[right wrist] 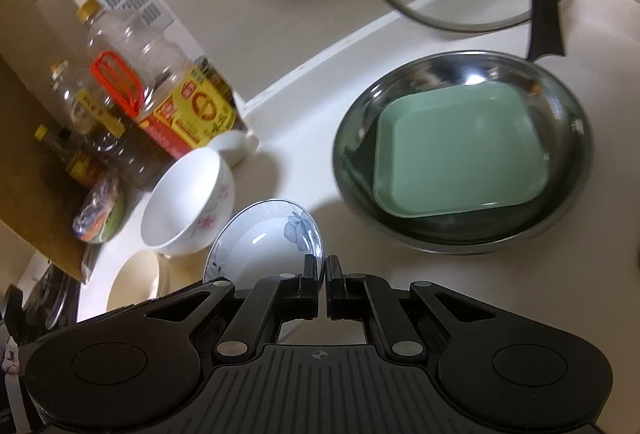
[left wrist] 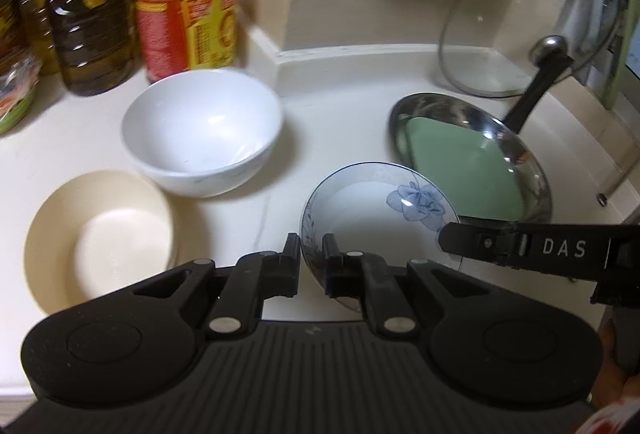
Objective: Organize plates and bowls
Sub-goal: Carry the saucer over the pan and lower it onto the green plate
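A white plate with a blue flower (left wrist: 372,202) is held tilted above the counter. My left gripper (left wrist: 312,246) is shut on its left rim. My right gripper (right wrist: 324,266) is shut on the plate's (right wrist: 264,238) right rim; its finger (left wrist: 500,244) shows in the left wrist view. A white bowl (left wrist: 204,134) stands behind it, also in the right wrist view (right wrist: 188,202). A cream bowl (left wrist: 100,238) sits at the left. A square green plate (right wrist: 460,150) lies inside a steel pan (right wrist: 568,138).
Oil and sauce bottles (left wrist: 188,6) stand at the back left by the wall. A glass lid (left wrist: 532,18) leans against the back right wall behind the pan. A small wrapped green container (right wrist: 100,214) sits by the bottles.
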`<state>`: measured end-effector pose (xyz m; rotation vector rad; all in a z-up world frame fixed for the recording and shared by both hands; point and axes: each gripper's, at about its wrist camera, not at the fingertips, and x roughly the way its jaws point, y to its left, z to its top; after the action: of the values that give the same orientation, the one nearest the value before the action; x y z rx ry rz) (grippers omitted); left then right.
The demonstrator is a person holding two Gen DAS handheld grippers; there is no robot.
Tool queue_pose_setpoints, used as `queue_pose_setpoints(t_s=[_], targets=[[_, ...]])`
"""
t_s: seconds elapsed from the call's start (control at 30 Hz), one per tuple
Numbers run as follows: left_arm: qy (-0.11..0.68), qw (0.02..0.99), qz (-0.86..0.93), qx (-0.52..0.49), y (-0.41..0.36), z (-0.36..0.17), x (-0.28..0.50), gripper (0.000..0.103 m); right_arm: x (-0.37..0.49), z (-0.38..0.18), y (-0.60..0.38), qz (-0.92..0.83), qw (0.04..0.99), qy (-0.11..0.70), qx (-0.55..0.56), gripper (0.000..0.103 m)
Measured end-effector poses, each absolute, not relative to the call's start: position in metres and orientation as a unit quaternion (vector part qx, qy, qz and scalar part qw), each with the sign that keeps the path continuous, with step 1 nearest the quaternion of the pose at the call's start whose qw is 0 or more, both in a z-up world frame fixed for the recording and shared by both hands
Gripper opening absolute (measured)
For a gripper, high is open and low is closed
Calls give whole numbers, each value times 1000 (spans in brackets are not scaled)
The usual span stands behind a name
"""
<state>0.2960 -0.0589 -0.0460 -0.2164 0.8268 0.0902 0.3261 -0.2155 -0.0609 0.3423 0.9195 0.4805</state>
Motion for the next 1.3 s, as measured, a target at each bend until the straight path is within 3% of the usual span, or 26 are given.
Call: queue_pose_setpoints(t_s=[1.3], targets=[[420, 905, -60, -27, -149, -73, 432, 9, 396, -84, -281, 45, 891, 413, 181, 4]])
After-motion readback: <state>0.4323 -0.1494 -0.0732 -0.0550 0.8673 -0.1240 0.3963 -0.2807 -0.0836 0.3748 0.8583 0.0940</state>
